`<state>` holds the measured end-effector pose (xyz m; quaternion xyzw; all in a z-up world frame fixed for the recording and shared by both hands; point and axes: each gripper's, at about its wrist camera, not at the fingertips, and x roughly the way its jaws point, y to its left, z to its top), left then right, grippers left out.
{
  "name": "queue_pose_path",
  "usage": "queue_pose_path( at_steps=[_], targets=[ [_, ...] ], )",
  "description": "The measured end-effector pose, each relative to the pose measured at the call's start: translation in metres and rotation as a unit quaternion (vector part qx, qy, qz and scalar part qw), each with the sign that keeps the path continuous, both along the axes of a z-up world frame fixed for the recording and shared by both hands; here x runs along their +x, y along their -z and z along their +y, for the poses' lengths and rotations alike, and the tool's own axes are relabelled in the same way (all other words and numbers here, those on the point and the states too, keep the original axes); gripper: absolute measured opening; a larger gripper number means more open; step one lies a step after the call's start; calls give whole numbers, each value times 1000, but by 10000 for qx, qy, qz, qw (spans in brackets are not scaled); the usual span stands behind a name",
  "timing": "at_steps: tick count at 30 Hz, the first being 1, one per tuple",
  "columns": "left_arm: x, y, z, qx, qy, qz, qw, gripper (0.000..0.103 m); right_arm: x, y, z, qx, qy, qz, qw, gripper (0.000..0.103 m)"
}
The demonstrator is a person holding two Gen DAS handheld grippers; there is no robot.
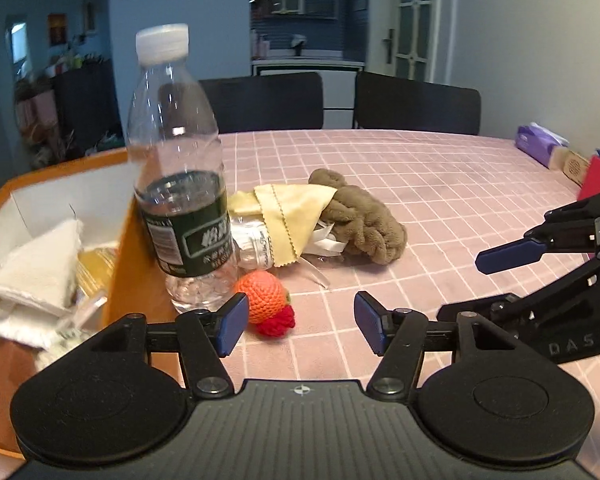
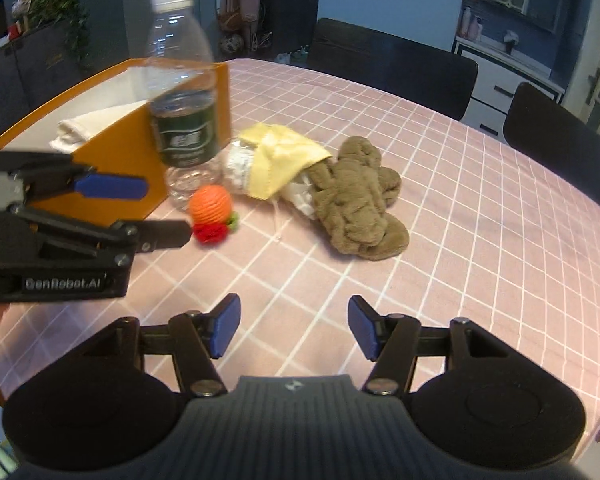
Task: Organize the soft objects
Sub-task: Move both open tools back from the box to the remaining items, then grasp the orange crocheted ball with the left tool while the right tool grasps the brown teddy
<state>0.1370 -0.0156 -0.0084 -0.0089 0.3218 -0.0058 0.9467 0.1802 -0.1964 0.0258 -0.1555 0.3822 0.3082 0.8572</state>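
Currently, both the left gripper (image 1: 300, 322) and right gripper (image 2: 294, 326) stand apart and empty above the desk (image 2: 480, 220). The crocheted toy (image 2: 211, 216), yellow cloth (image 2: 280, 152) and brown plush (image 2: 356, 208) lie beside the orange box (image 2: 120, 152). Step in hand: approach. Next move likely requires closing on one soft item.

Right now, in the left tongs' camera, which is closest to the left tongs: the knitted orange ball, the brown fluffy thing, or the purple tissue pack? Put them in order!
1. Knitted orange ball: nearest the left tongs, just ahead by the left pad.
2. Brown fluffy thing: mid-table, farther back.
3. Purple tissue pack: farthest, at the table's far right edge.
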Motion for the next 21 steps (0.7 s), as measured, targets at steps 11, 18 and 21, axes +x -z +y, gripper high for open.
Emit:
queue_pose_path(
  at_steps=[11,18,21],
  targets=[
    [30,29,3,12,-1005,61,9949,74,68,19,9,149,-9,66,9999,71],
    [40,43,11,-147,-1147,43,9933,74,102,30,25,110,-46,-10,9999,71],
    [43,47,12,-197,-1099,105,9937,72,109,35,34,45,-117,-98,9999,70]
  ],
)
